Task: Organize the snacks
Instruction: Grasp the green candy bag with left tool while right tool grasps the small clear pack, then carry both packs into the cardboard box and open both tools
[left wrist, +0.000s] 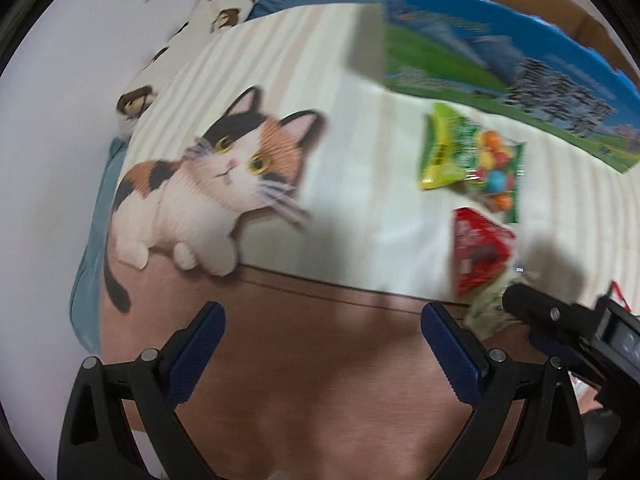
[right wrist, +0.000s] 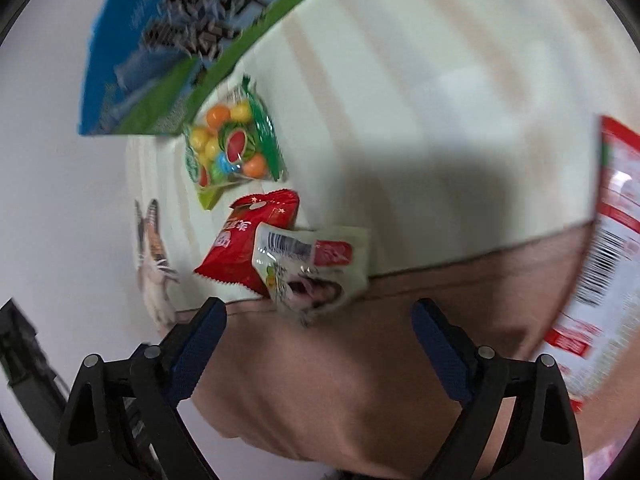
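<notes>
**Both grippers empty, dropping toward the snack pile**

Your left gripper (left wrist: 323,350) has its fingers wide with nothing between them, only the cat-print blanket (left wrist: 224,160) below. Your right gripper (right wrist: 319,346) is also spread and empty; the pale barcode packet (right wrist: 308,264) sits just ahead of its fingertips, overlapping the red packet (right wrist: 248,240). Beyond those lies the green candy bag (right wrist: 234,148), and past that the blue-and-green box (right wrist: 168,48), likely where the snacks go.

Take the pale packet first, I'd say: it's on top and nearest. Come down so the fingers straddle its narrow width and close only on that one, or the red packet underneath may drag along. Thin foil on soft bedding will probably sink, so press in a little before closing.

A large red-and-white bag (right wrist: 608,264) lies off to the right of your right fingers. From the left view, the right gripper's body is just beside your left gripper's right-hand finger; keep them apart. Frames are blurred, so labels unreadable.
</notes>
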A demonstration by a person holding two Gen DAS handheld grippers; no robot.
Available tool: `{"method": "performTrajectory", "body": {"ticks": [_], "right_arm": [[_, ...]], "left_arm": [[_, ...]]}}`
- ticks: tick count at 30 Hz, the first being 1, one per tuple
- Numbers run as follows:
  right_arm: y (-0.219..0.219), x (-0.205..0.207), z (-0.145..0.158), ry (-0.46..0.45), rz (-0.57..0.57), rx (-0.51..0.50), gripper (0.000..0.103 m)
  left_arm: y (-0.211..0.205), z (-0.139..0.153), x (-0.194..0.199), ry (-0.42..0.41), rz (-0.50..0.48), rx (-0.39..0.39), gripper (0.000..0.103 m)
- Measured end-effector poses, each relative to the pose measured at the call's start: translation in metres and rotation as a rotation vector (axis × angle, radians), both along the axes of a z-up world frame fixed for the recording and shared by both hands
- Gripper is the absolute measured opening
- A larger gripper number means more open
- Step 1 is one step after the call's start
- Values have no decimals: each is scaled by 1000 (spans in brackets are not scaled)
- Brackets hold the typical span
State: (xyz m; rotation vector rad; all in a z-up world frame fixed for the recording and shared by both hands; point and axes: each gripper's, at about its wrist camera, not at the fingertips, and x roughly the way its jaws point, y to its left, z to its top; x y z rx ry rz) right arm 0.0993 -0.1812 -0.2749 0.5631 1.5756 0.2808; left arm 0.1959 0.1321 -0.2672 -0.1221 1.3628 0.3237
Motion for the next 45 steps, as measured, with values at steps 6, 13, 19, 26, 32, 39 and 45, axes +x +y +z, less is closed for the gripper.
{"method": "performTrajectory", "body": {"ticks": [6, 13, 19, 26, 32, 39, 45], "right_arm": [[22, 2, 4, -98, 86, -105, 60], [-7, 4, 20, -147, 68, -201, 60], [-38, 26, 28, -175, -27, -212, 60], [-43, 40, 27, -159, -15, -216, 60], [-45, 55, 20, -101, -14, -190, 67], [-26, 64, 16, -130, 47, -243, 75], [-5, 57, 16, -200, 111, -331, 61]], "left_arm": [[11, -3, -4, 1, 42, -41, 100], [0, 4, 31, -14, 27, -206, 100], [-16, -5, 98, 10, 18, -342, 100], [-61, -47, 143, 134, -202, -214, 100], [-55, -45, 140, 74, -202, -179, 79], [-42, -46, 106, 83, -183, -158, 79], [-56, -50, 102, 71, -169, -145, 78]]}}
